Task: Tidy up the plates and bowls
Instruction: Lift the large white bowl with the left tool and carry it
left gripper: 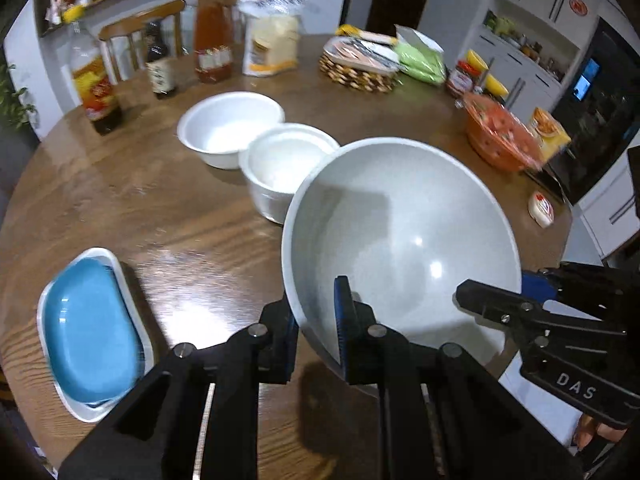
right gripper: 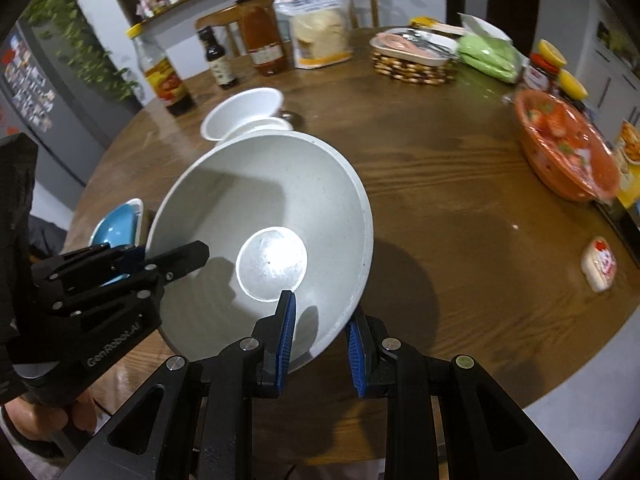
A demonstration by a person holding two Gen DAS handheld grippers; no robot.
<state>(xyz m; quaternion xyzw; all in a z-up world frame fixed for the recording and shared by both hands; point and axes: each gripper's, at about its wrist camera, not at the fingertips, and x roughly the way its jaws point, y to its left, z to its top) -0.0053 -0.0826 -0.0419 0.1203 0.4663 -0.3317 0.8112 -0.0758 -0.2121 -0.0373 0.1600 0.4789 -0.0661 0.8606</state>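
A large pale grey bowl (left gripper: 404,240) is held tilted above the wooden table (left gripper: 160,208); it also shows in the right wrist view (right gripper: 260,216). My left gripper (left gripper: 318,332) is shut on its near-left rim, one finger inside and one outside. My right gripper (right gripper: 320,336) straddles the bowl's other rim and looks shut on it; it also appears in the left wrist view (left gripper: 532,300). Two white bowls (left gripper: 232,128) (left gripper: 284,160) sit on the table behind. A blue plate (left gripper: 90,332) lies on a white plate (left gripper: 132,308) at the near left.
Bottles (left gripper: 96,80), a sauce jar (left gripper: 213,40) and a food bag (left gripper: 272,36) stand along the far edge. A wicker basket (left gripper: 360,68), green packet (left gripper: 420,60), wrapped orange bowl (left gripper: 500,136) and small packet (left gripper: 541,209) sit at the right.
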